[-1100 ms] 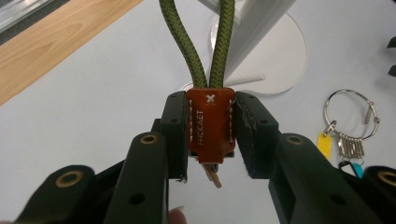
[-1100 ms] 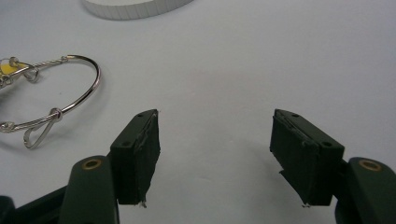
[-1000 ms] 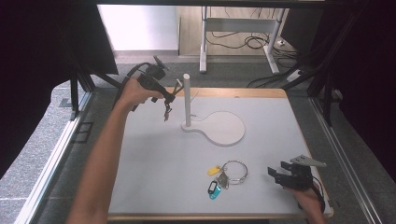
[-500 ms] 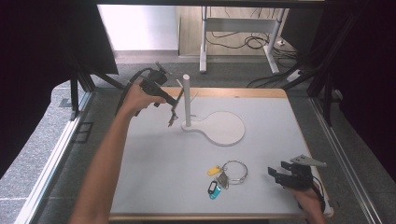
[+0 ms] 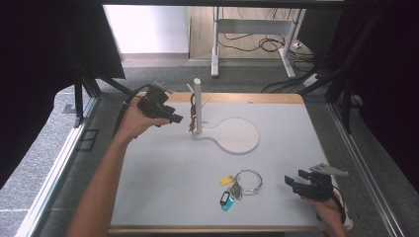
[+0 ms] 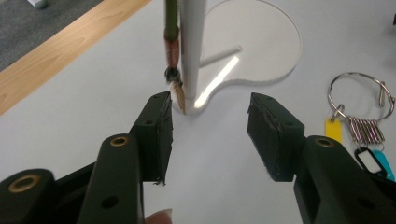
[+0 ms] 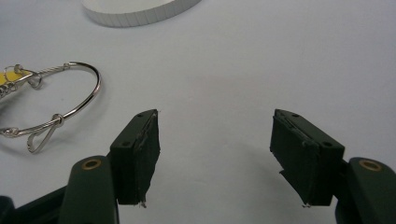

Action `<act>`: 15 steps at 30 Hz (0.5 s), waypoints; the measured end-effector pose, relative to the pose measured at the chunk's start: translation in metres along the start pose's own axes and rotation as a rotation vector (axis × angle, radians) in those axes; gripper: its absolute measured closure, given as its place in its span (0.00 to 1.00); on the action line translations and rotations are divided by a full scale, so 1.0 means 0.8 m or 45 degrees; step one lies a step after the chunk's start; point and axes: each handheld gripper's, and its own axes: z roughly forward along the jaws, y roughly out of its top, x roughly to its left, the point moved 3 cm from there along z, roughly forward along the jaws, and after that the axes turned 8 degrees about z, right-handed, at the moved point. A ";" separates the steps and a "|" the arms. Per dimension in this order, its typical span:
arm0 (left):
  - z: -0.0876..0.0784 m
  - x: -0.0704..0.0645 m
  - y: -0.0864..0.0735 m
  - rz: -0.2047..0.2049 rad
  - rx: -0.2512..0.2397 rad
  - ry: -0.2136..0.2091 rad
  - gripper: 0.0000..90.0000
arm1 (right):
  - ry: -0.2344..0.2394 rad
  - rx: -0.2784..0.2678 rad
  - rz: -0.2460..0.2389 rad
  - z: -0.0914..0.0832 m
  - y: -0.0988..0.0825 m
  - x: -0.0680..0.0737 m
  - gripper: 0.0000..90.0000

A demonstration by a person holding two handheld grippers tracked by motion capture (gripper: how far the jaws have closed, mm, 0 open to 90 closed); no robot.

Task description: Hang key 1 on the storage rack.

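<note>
Look up by the white stand (image 5: 197, 103) for the left gripper (image 5: 175, 118), held just to the left of the post. See its jaws spread apart, having just been opening, with nothing pinched between them. Find the key strap (image 5: 191, 114) hanging straight down from a small peg on the post, close beside the post, long way up and down, free of the pads. In the left gripper view, spot that same key strap (image 6: 172, 51) straight ahead of the left gripper (image 6: 208, 100), a bit toward the left pad, near but not touching. Looks hung up and let go. Down at the near right corner of the table (image 5: 163, 173), find the right gripper (image 5: 292, 181) resting, jaws wide apart too, holding nothing. Just to its left, see the key ring (image 5: 248, 181) lying flat with its yellow and blue tags. Much nearer to the right gripper than to the left one, so likely the next thing to pick up, with a short reach to the left. Compare with a moment before: then pinched shut on the key strap, farther left of the post; now moved in to the post and opened up, with the strap left on the peg. No change for the right gripper or the key ring.
</note>
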 end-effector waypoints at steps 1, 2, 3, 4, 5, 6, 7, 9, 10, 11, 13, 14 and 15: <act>-0.004 -0.009 -0.010 0.017 -0.015 -0.005 0.55 | 0.006 -0.003 0.002 0.000 0.001 0.000 0.36; -0.004 -0.009 -0.010 0.017 -0.015 -0.005 0.55 | 0.006 -0.003 0.002 0.000 0.001 0.000 0.36; -0.005 -0.015 -0.014 0.024 -0.025 -0.006 0.55 | 0.013 -0.006 0.003 0.001 0.001 0.001 0.36; -0.007 -0.020 -0.019 0.036 -0.026 -0.010 0.55 | 0.013 -0.006 0.003 0.001 0.001 0.001 0.36; -0.009 -0.025 -0.023 0.039 -0.036 -0.016 0.54 | 0.015 -0.003 0.002 0.001 0.002 0.001 0.36; -0.011 -0.029 -0.028 0.047 -0.044 -0.024 0.54 | 0.018 0.000 0.004 0.002 0.002 0.001 0.36; -0.012 -0.033 -0.033 0.041 -0.054 -0.027 0.54 | 0.021 0.001 0.006 0.003 0.002 0.001 0.36; -0.013 -0.041 -0.042 0.052 -0.054 -0.017 0.54 | 0.026 0.006 0.004 0.004 0.003 0.001 0.36; -0.013 -0.045 -0.046 0.051 -0.056 -0.016 0.54 | 0.026 0.006 0.004 0.004 0.003 0.001 0.36; -0.012 -0.049 -0.051 0.054 -0.057 -0.020 0.54 | 0.027 0.006 0.004 0.005 0.003 0.001 0.36; -0.011 -0.057 -0.060 0.064 -0.059 -0.019 0.54 | 0.026 0.008 0.001 0.006 0.003 0.001 0.36; -0.010 -0.062 -0.065 0.065 -0.060 -0.027 0.54 | 0.027 0.009 -0.003 0.007 0.003 0.001 0.36; -0.008 -0.068 -0.071 0.066 -0.065 -0.037 0.53 | 0.028 0.003 0.001 0.008 0.004 0.001 0.36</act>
